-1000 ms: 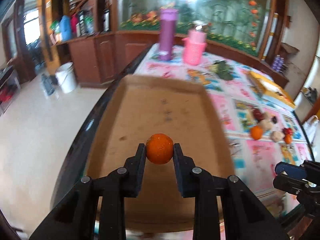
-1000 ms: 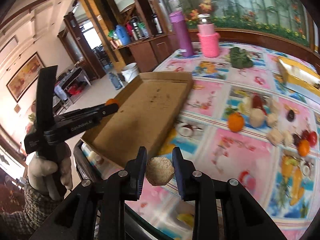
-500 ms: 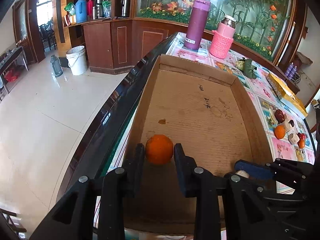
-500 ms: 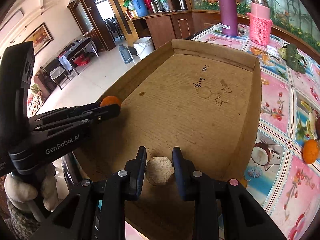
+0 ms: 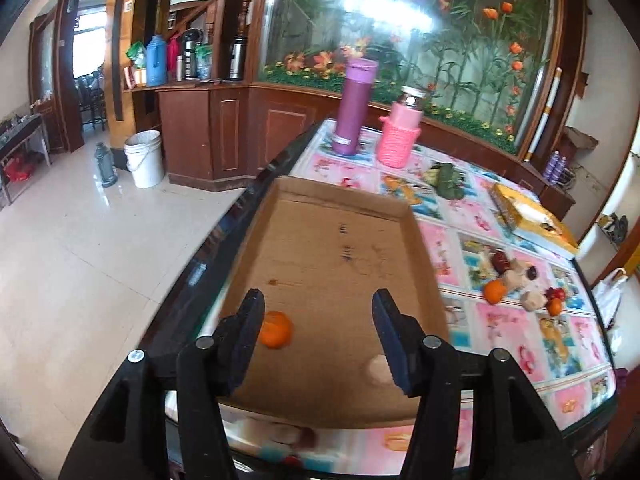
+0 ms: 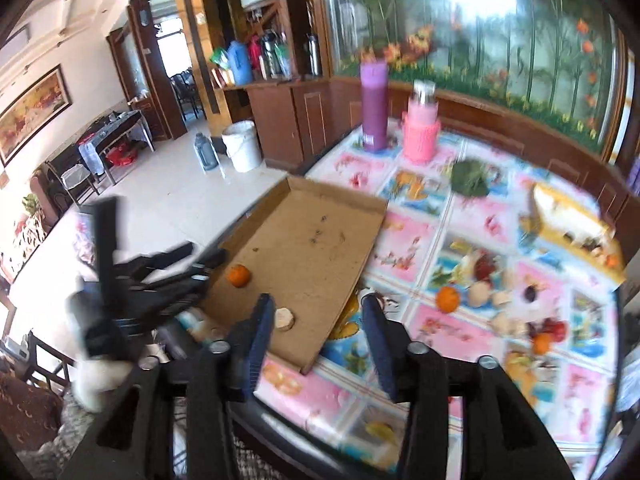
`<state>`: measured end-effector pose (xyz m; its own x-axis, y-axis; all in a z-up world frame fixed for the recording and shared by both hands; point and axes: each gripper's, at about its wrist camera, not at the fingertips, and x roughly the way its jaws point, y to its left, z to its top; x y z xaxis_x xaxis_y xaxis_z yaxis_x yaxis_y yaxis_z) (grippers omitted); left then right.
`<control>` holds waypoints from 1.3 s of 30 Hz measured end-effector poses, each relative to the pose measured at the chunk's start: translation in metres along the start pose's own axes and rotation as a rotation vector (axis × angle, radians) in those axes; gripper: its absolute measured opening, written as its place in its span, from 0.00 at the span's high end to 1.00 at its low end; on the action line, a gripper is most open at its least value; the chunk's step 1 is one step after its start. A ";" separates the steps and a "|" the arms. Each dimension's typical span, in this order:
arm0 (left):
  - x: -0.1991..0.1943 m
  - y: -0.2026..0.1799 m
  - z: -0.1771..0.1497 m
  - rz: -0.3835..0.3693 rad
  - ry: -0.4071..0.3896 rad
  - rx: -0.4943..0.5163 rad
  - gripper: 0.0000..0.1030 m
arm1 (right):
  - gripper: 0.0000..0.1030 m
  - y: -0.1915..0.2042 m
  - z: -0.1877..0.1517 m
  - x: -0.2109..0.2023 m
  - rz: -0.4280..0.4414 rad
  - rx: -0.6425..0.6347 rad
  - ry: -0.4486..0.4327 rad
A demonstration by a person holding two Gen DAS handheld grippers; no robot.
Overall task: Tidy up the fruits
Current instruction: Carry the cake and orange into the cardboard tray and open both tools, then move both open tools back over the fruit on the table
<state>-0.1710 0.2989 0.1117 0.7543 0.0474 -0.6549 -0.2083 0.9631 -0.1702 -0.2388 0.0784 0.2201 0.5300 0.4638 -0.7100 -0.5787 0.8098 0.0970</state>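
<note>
A shallow cardboard tray (image 5: 336, 220) (image 6: 320, 204) lies on the table's left edge. An orange (image 5: 275, 329) (image 6: 239, 275) lies in its near left part. A pale beige fruit piece (image 5: 376, 367) (image 6: 285, 319) lies near its front edge. My left gripper (image 5: 318, 336) is open and empty above the tray's near end; it also shows blurred in the right wrist view (image 6: 180, 264). My right gripper (image 6: 318, 324) is open and empty, raised over the tray's front right corner. More fruits (image 5: 520, 284) (image 6: 492, 296) lie loose on the tablecloth to the right.
A purple flask (image 5: 354, 106) (image 6: 374, 106) and a pink-sleeved bottle (image 5: 400, 132) (image 6: 420, 128) stand at the table's far end. A green leafy item (image 5: 446, 176) (image 6: 470, 180) and a yellow box (image 5: 532, 216) (image 6: 572, 216) lie beyond the fruits. The floor drops off left of the table.
Both grippers have opened and drawn back. The orange and the beige piece, held before, now lie in the tray.
</note>
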 end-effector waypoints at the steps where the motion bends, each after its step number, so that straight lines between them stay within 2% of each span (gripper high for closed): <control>1: -0.002 -0.007 -0.001 -0.018 0.005 0.005 0.44 | 0.19 0.009 0.001 -0.024 -0.004 -0.030 -0.023; 4: -0.003 -0.037 0.000 -0.058 0.027 0.032 0.44 | 0.15 0.042 0.000 -0.084 0.000 -0.129 -0.083; 6: -0.005 -0.059 0.000 -0.082 0.035 0.054 0.44 | 0.15 0.057 -0.001 -0.105 0.022 -0.176 -0.071; 9: -0.005 -0.088 0.000 -0.101 0.044 0.089 0.44 | 0.15 0.071 -0.006 -0.120 0.037 -0.221 -0.046; 12: -0.001 -0.110 0.000 -0.127 0.053 0.101 0.44 | 0.15 0.056 -0.013 -0.126 0.069 -0.200 -0.012; 16: 0.011 -0.135 0.001 -0.150 0.078 0.129 0.44 | 0.15 -0.002 -0.018 -0.124 0.055 0.007 0.007; 17: 0.015 -0.142 0.002 -0.154 0.085 0.141 0.44 | 0.15 -0.012 -0.020 -0.120 0.071 0.020 0.032; 18: 0.018 -0.148 0.002 -0.163 0.088 0.150 0.44 | 0.15 -0.031 -0.023 -0.116 0.129 0.056 0.061; 19: 0.021 -0.155 0.002 -0.181 0.086 0.162 0.43 | 0.15 -0.051 -0.028 -0.114 0.151 0.103 0.058; 22: 0.034 -0.176 -0.001 -0.222 0.095 0.207 0.39 | 0.15 -0.141 -0.047 -0.104 0.047 0.247 -0.027; 24: 0.047 -0.192 -0.006 -0.259 0.117 0.238 0.39 | 0.15 -0.204 -0.063 -0.085 -0.049 0.340 -0.047; 26: 0.064 -0.209 -0.014 -0.290 0.145 0.275 0.39 | 0.20 -0.264 -0.085 -0.059 -0.141 0.445 -0.041; 27: 0.073 -0.216 -0.018 -0.301 0.161 0.290 0.39 | 0.28 -0.285 -0.093 -0.048 -0.173 0.480 -0.034; 28: 0.082 -0.224 -0.021 -0.312 0.176 0.304 0.39 | 0.37 -0.306 -0.103 -0.034 -0.190 0.525 -0.021; 30: 0.099 -0.238 -0.027 -0.338 0.200 0.320 0.40 | 0.50 -0.339 -0.120 -0.005 -0.171 0.610 0.020; 32: 0.112 -0.252 -0.029 -0.368 0.217 0.338 0.49 | 0.53 -0.353 -0.127 0.018 -0.137 0.640 0.040; 39: 0.158 -0.293 -0.035 -0.411 0.264 0.406 0.51 | 0.54 -0.341 -0.123 0.074 -0.042 0.562 0.043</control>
<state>-0.0128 0.0152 0.0318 0.5326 -0.3644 -0.7639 0.3573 0.9150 -0.1874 -0.0788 -0.2078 0.0483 0.5127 0.4216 -0.7479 -0.1327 0.8996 0.4161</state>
